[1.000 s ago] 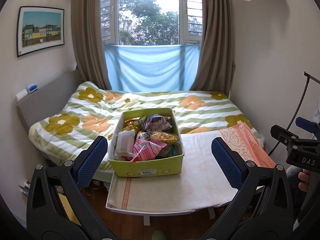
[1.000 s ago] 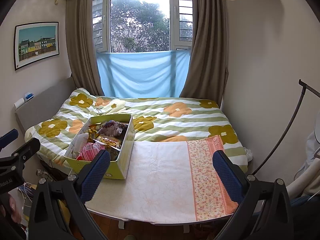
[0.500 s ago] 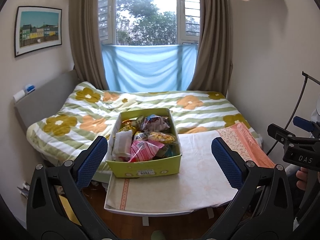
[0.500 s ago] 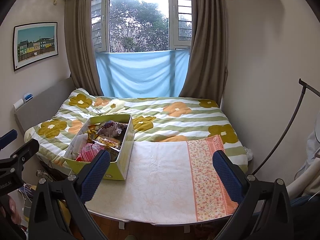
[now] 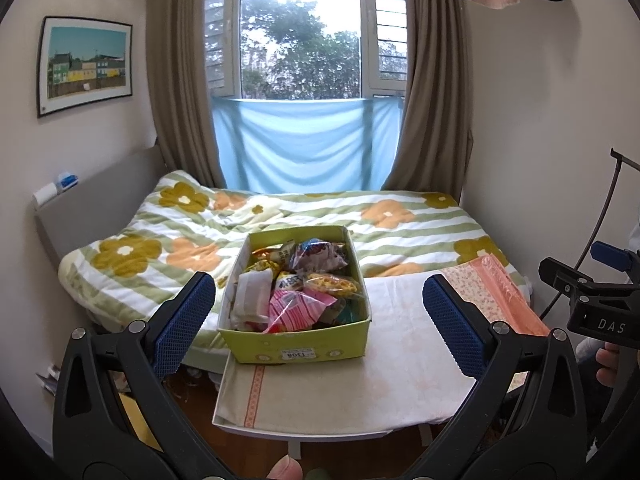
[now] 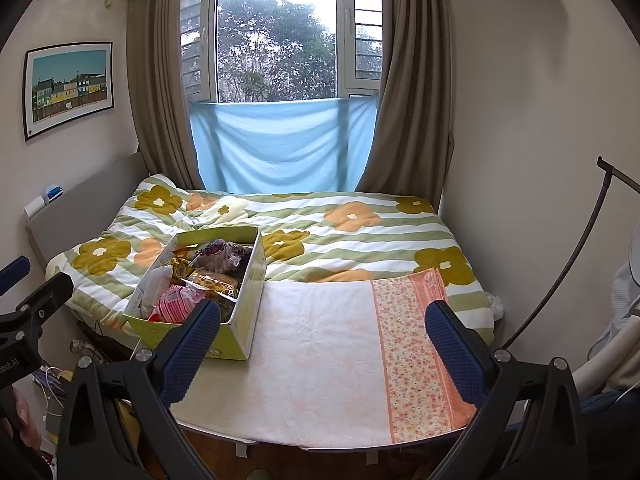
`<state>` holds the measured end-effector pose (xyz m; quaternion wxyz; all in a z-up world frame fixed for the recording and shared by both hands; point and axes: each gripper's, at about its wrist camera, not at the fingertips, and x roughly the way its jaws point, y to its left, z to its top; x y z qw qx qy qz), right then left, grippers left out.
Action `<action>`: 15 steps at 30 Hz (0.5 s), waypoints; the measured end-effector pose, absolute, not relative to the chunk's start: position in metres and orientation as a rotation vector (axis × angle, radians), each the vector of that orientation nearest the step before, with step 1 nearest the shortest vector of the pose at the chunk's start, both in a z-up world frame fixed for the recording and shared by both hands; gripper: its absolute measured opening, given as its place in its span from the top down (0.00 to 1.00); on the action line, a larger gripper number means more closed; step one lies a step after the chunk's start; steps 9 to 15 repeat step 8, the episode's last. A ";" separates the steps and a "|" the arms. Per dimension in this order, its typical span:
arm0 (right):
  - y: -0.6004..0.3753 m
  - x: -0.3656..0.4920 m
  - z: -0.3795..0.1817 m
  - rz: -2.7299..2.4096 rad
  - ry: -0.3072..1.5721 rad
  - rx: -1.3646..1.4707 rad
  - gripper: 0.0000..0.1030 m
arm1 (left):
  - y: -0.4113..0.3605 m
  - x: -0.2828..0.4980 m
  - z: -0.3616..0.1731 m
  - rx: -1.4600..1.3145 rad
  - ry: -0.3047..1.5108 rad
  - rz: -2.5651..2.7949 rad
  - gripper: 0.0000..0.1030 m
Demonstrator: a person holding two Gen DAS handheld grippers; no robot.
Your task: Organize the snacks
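A yellow-green cardboard box [image 5: 296,348] full of snack packets [image 5: 298,306] stands at the left end of a small cloth-covered table [image 5: 360,384]. It also shows in the right wrist view [image 6: 244,320], with a pink packet [image 6: 176,304] on top. My left gripper [image 5: 318,322] is open and empty, held back from the table in front of the box. My right gripper [image 6: 320,338] is open and empty, facing the bare cloth to the right of the box.
A bed with a flowered quilt [image 5: 280,220] lies behind the table, under a window. The cloth has an orange floral strip [image 6: 412,352] at its right end. A dark curved stand [image 6: 568,256] leans by the right wall. Cables and clutter [image 6: 52,380] lie on the floor at left.
Both views have shifted only slightly; the left gripper has drifted a little to the right relative to the box. Both grippers stay open and empty.
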<state>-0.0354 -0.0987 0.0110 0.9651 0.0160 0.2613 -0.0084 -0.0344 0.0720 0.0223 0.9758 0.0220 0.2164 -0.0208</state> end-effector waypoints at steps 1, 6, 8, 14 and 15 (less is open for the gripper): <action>-0.099 -0.035 0.011 -0.016 0.529 0.032 0.01 | 0.072 -0.034 0.022 0.047 0.434 -0.038 0.00; -0.099 -0.035 0.011 -0.016 0.530 0.033 0.01 | 0.070 -0.033 0.019 0.065 0.425 -0.029 0.00; -0.098 -0.035 0.010 -0.017 0.533 0.035 0.01 | 0.070 -0.032 0.018 0.063 0.423 -0.031 0.00; -0.098 -0.035 0.010 -0.017 0.533 0.035 0.01 | 0.070 -0.032 0.018 0.063 0.423 -0.031 0.00; -0.098 -0.035 0.010 -0.017 0.533 0.035 0.01 | 0.070 -0.032 0.018 0.063 0.423 -0.031 0.00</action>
